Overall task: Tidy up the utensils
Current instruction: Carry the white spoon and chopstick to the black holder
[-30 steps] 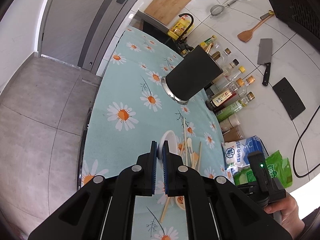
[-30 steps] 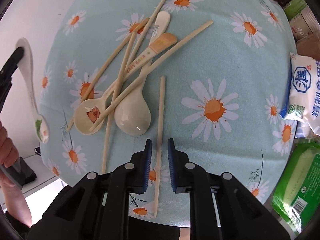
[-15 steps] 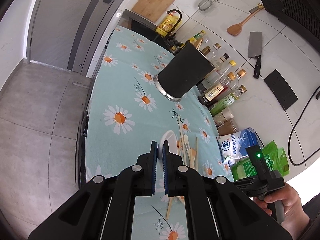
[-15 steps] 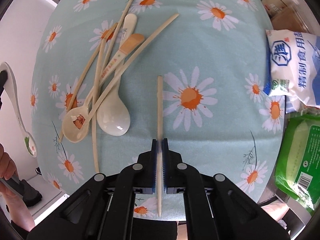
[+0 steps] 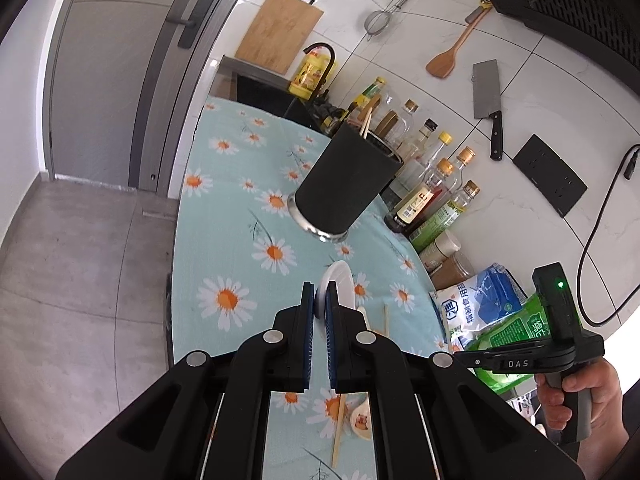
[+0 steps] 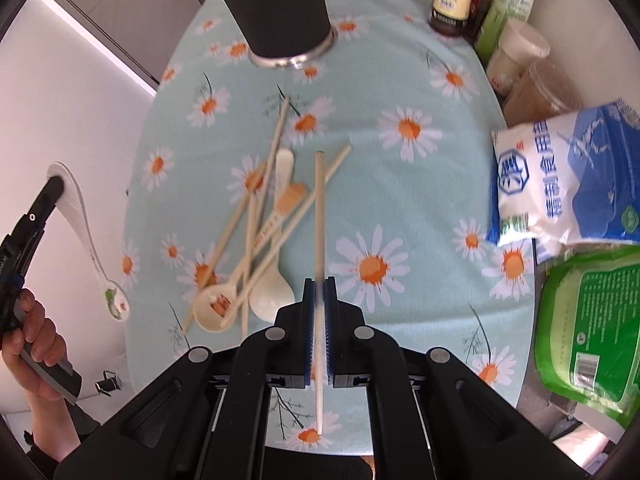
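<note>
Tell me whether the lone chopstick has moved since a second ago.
Yes. The chopstick lay flat on the tablecloth beside the spoon pile; now the right gripper holds it, lifted clear.

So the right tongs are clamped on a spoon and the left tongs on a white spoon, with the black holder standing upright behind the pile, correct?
Not quite: the right tongs are clamped on a single chopstick, not a spoon, as the right wrist view shows. The rest holds: the left tongs grip the white spoon, and the black holder stands upright behind the pile.
</note>
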A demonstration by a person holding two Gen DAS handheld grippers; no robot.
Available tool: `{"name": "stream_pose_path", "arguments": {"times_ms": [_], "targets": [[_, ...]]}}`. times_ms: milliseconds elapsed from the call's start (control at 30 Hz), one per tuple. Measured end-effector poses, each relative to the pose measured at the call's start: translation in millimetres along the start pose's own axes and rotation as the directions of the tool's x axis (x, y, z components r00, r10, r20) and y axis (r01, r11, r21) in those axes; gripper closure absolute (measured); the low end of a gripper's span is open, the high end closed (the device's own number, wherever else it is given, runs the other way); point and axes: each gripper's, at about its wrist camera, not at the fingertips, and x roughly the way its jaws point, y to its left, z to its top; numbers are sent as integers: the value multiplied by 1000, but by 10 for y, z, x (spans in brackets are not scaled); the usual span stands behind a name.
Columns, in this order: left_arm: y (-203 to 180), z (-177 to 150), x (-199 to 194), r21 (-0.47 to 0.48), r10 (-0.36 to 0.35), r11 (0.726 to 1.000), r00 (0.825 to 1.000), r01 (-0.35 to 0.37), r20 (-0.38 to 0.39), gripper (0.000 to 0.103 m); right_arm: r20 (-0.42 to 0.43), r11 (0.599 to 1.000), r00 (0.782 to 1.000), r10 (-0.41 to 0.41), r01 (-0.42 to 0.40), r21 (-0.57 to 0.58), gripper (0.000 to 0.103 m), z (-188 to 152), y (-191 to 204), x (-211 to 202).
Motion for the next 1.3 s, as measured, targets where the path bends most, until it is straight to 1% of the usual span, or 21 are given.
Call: {"name": "stream_pose_path", "arguments": {"times_ms": [100, 200, 267, 367, 400, 467, 567, 633, 667, 700, 833, 867, 900, 933, 1000, 1067, 1133, 1200, 1300], "targets": [[-91, 87, 18, 32, 16, 999, 1000, -16, 20, 98, 78, 999, 996, 44, -43, -16, 97, 130, 122, -88], [-179, 175, 35, 49, 27, 998, 998, -30, 49, 98, 121, 996, 989, 81, -75, -55, 97, 232, 192, -135], [-238, 237, 41, 51, 33, 998, 997, -37, 67, 98, 153, 991, 981, 118, -107, -79, 97, 316, 217, -187], [-324, 319, 51, 63, 55, 996, 994, -61, 91, 98, 244, 980, 956, 164, -131, -148, 97, 448, 350, -262], [-360, 360, 61, 67, 63, 995, 993, -70, 100, 98, 273, 975, 944, 188, -145, -171, 97, 495, 370, -313], [-435, 451, 90, 75, 79, 993, 990, -88, 113, 98, 297, 965, 928, 226, -173, -195, 97, 565, 386, -377], [-570, 575, 130, 100, 101, 988, 985, -116, 142, 98, 364, 946, 887, 284, -196, -259, 97, 675, 428, -495], [-636, 643, 146, 106, 110, 986, 980, -128, 164, 98, 389, 937, 867, 312, -212, -279, 97, 751, 431, -553], [-684, 696, 156, 111, 116, 984, 977, -138, 181, 98, 408, 931, 851, 332, -226, -286, 97, 811, 425, -590], [-716, 729, 158, 115, 120, 983, 974, -144, 194, 98, 425, 929, 839, 340, -229, -290, 97, 856, 424, -619], [-882, 901, 174, 136, 135, 976, 959, -172, 248, 98, 510, 917, 770, 383, -250, -311, 97, 1080, 392, -800], [-949, 958, 178, 150, 137, 972, 954, -182, 267, 98, 521, 914, 757, 395, -263, -310, 97, 1149, 371, -831], [-997, 996, 185, 161, 141, 968, 950, -191, 279, 98, 528, 911, 748, 403, -272, -309, 97, 1193, 347, -859], [-1046, 1039, 190, 172, 148, 964, 945, -204, 293, 98, 536, 909, 740, 407, -271, -316, 97, 1246, 342, -904], [-1131, 1128, 200, 192, 153, 956, 936, -222, 318, 98, 567, 909, 716, 407, -255, -330, 97, 1321, 330, -994], [-1203, 1213, 229, 204, 155, 951, 928, -233, 339, 98, 588, 904, 690, 422, -267, -335, 97, 1414, 310, -1084], [-1261, 1305, 282, 213, 162, 945, 921, -248, 355, 98, 610, 902, 668, 427, -264, -342, 97, 1487, 293, -1149], [-1310, 1382, 355, 216, 197, 932, 907, -292, 373, 98, 641, 904, 641, 423, -244, -352, 97, 1583, 292, -1209], [-1364, 1532, 483, 223, 206, 925, 898, -309, 389, 98, 695, 919, 607, 386, -183, -350, 97, 1702, 315, -1256]]}}
